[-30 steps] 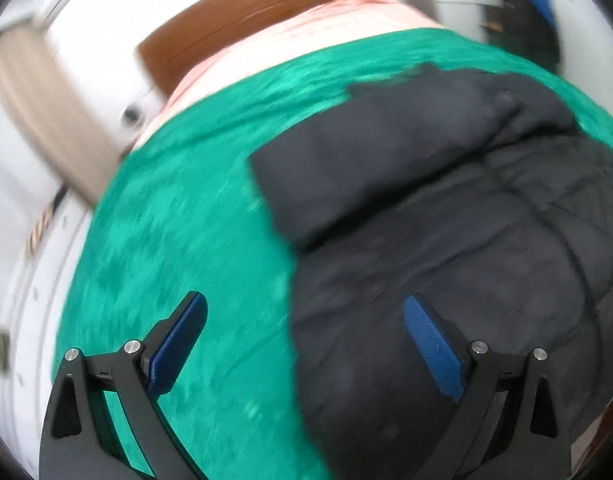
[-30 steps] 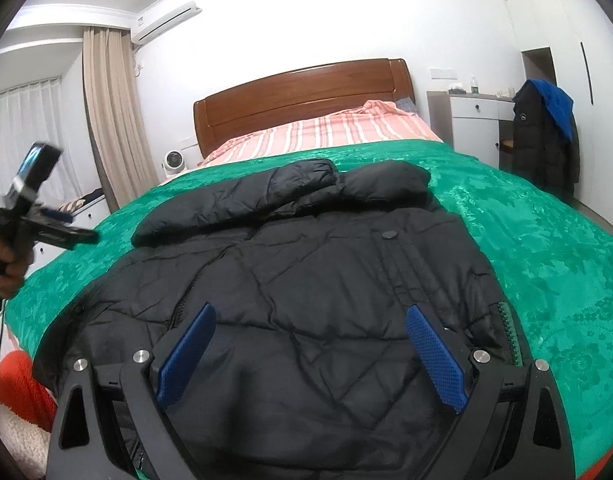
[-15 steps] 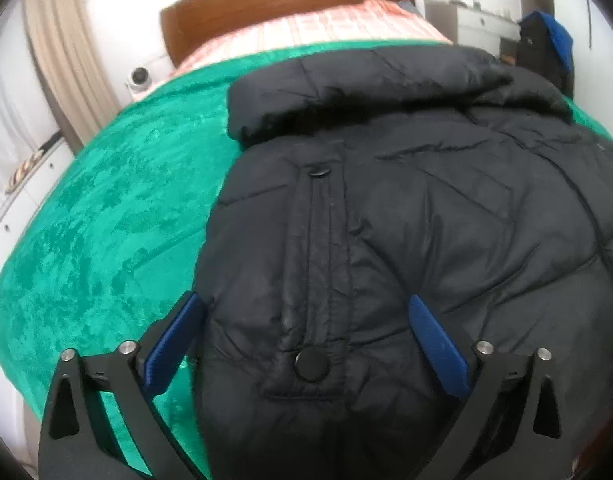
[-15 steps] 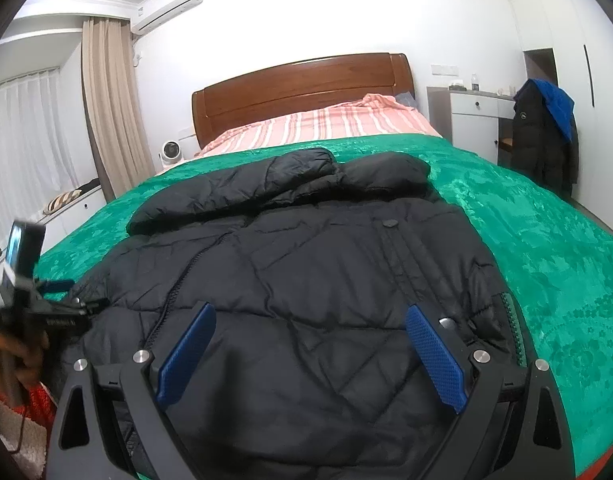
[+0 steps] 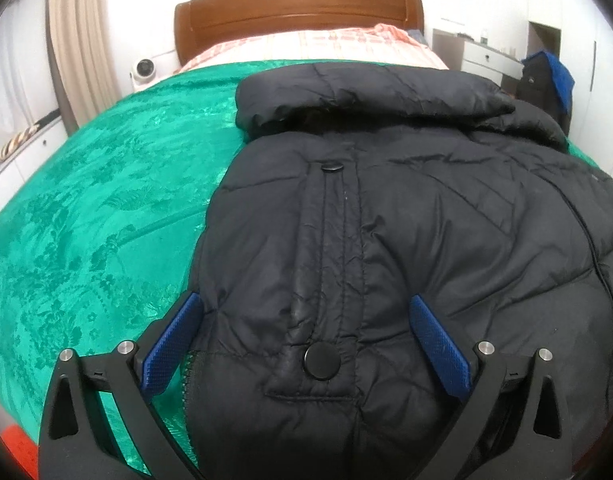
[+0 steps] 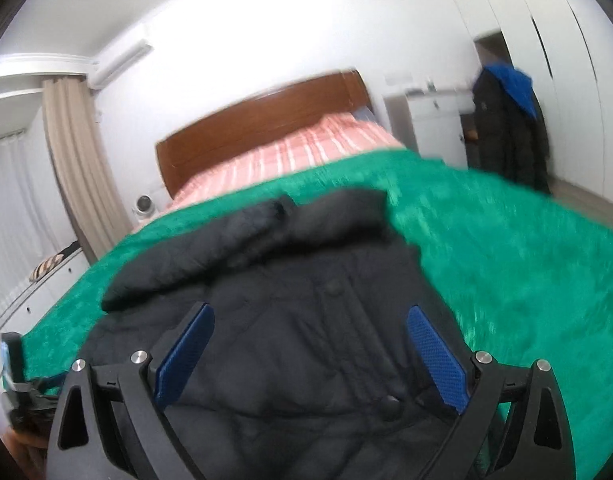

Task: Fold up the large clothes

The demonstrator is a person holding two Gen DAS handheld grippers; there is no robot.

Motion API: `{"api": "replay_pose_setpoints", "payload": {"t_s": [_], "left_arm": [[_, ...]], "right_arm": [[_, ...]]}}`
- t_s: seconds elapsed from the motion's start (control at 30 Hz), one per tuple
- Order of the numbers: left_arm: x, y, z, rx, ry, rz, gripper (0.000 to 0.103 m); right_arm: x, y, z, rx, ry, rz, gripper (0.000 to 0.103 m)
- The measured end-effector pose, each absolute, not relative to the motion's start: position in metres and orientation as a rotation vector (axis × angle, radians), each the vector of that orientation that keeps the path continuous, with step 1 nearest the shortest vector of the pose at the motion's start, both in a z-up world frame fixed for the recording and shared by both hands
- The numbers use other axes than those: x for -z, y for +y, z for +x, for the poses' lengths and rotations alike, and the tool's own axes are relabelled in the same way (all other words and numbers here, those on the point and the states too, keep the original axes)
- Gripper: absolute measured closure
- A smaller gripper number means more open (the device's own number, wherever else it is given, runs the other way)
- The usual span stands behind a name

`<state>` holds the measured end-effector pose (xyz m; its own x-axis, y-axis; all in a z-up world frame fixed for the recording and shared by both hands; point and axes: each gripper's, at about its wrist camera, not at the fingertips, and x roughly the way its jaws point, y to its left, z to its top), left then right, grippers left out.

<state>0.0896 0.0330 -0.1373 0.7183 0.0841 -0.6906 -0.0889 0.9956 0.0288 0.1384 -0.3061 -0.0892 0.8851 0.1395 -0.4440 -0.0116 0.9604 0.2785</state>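
A large black puffer jacket [image 5: 386, 220] lies spread on the green bedspread [image 5: 86, 220], collar toward the headboard. My left gripper [image 5: 306, 340] is open, low over the jacket's near hem, its blue pads either side of the snap placket [image 5: 322, 360]. In the right wrist view the jacket [image 6: 306, 340] is blurred. My right gripper [image 6: 310, 352] is open and empty above its near right part. The left gripper also shows at the lower left edge of the right wrist view [image 6: 14, 376].
A wooden headboard [image 5: 298, 12] and a striped pink sheet [image 5: 306, 46] lie at the far end. A white dresser [image 5: 486, 60] and a dark coat with blue hood [image 6: 506, 128] stand on the right. Curtains [image 6: 78, 160] hang on the left.
My left gripper swung from the bedspread's left side onto the jacket's near hem and settled low. My right gripper has tilted and shifted, blurring its view.
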Motion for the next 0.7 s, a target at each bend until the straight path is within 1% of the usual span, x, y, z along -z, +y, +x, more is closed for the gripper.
{"api": "replay_pose_setpoints", "payload": {"t_s": [0.1, 0.33, 0.7], "left_arm": [[0.139, 0.033, 0.088, -0.095, 0.754, -0.014, 0.0], [0.142, 0.034, 0.086, -0.094, 0.724, -0.021, 0.0], [0.143, 0.035, 0.085, -0.091, 0.714, -0.023, 0.0]], "right_arm": [[0.125, -0.319, 0.152, -0.069, 0.587, 0.362, 0.006], [0.129, -0.304, 0.151, -0.036, 0.567, 0.27, 0.003], [0.132, -0.305, 0.152, -0.036, 0.567, 0.263, 0.003]]}}
